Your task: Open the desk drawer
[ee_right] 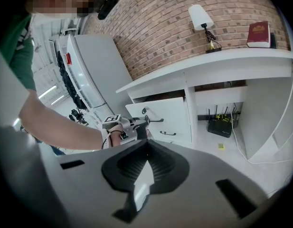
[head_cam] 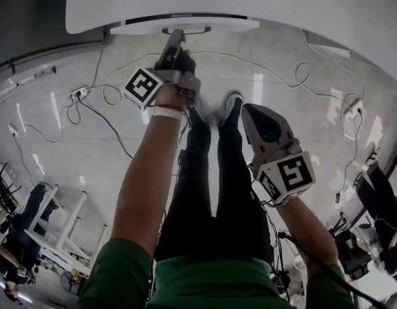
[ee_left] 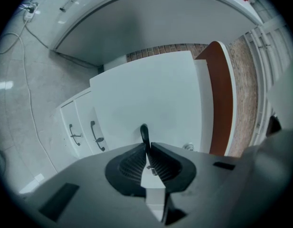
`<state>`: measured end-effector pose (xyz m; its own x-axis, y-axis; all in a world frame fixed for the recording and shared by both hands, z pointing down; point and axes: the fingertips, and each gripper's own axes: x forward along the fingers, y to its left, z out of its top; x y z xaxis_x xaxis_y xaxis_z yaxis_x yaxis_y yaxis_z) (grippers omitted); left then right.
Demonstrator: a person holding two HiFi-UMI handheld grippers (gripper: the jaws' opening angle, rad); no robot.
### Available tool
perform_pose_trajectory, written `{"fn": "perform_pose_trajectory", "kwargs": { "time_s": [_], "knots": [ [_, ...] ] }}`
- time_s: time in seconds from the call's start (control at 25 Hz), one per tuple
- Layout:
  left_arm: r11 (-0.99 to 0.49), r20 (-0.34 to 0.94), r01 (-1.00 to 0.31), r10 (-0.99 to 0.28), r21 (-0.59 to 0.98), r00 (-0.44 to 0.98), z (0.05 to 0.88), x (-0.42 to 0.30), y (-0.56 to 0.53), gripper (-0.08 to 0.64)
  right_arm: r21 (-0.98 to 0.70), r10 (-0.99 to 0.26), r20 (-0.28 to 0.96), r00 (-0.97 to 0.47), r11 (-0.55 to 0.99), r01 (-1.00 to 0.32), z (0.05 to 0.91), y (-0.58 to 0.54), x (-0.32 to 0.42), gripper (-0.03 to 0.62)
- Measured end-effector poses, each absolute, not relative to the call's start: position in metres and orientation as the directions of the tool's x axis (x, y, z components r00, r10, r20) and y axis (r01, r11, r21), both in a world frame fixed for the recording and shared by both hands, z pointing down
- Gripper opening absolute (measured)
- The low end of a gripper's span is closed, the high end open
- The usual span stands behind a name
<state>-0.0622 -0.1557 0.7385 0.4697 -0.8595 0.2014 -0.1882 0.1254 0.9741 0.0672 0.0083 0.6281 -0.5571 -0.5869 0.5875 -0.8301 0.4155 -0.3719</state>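
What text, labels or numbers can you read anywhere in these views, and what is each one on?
No text reads clearly.
The red book on the desk top: cover print too small to read.
The red sticker on the white panel: too blurred to read.
The left marker cube and right marker cube: black-and-white square patterns only, no words.

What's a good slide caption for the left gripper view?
Left hand-held gripper shut on the dark curved handle of the white desk drawer.

Bright, sharp; floor [head_cam: 53, 111] glare (edges fisheye-bent, vignetted).
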Motion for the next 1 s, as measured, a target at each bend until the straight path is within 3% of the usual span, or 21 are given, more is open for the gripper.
{"fn": "perform_pose_trajectory", "kwargs": {
  "time_s": [0.36, 1.0],
  "knots": [
    [0.15, 0.233, -0.208, -0.852, 0.967, 0.468, 0.736, -0.071, -0.098, 0.029, -0.365, -0.583, 0.587, -0.562, 0.429, -0.826, 0.617, 0.022, 0.061, 0.0],
    [0.12, 0.231, -0.241, -0.829, 0.963, 0.51, 0.736, -0.07, -0.097, 0.038, -0.378, -0.577, 0.588, -0.567, 0.424, -0.823, 0.616, 0.016, 0.055, 0.002]
  ]
}}
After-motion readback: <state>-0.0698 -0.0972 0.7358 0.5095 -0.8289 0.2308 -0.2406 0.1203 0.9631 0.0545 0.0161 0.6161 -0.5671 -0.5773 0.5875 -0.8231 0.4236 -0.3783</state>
